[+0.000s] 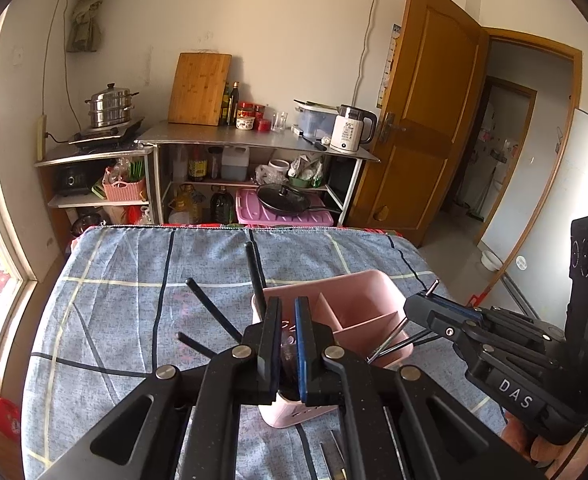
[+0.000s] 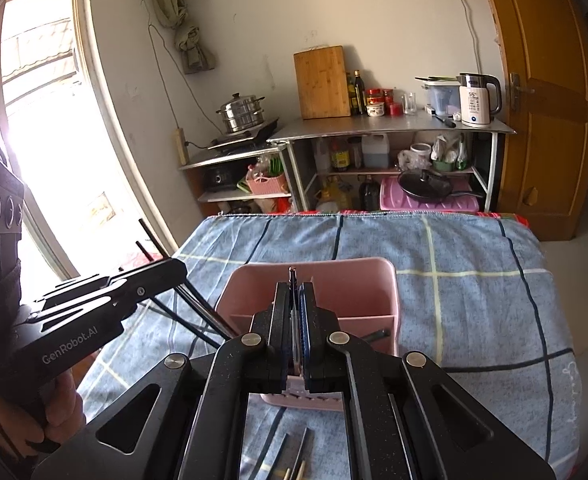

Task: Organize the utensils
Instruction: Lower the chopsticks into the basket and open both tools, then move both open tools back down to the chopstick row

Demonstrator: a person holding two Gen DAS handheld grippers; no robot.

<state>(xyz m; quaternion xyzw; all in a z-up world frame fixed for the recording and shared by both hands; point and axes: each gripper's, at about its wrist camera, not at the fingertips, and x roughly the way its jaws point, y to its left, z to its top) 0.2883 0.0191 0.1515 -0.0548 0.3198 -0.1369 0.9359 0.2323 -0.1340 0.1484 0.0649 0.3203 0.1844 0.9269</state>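
Observation:
A pink divided utensil holder (image 1: 358,304) (image 2: 334,292) stands on the blue checked tablecloth (image 1: 133,320). My left gripper (image 1: 287,300) (image 2: 177,268) is over its near left corner, shut on a bundle of black chopsticks (image 1: 253,272) (image 2: 149,240) that fan out up and to the left. My right gripper (image 2: 294,284) (image 1: 414,304) hovers at the holder's near side, shut on thin metal chopsticks (image 2: 291,274) (image 1: 390,340). Their lower ends hang by the holder's right wall; whether they are inside it I cannot tell.
Several loose chopsticks (image 2: 285,456) lie on the cloth just below the grippers. Beyond the table's far edge stands a steel shelf (image 1: 253,140) with a kettle (image 1: 350,128), a cutting board and pots. A window is on the left, a wooden door (image 1: 422,120) on the right.

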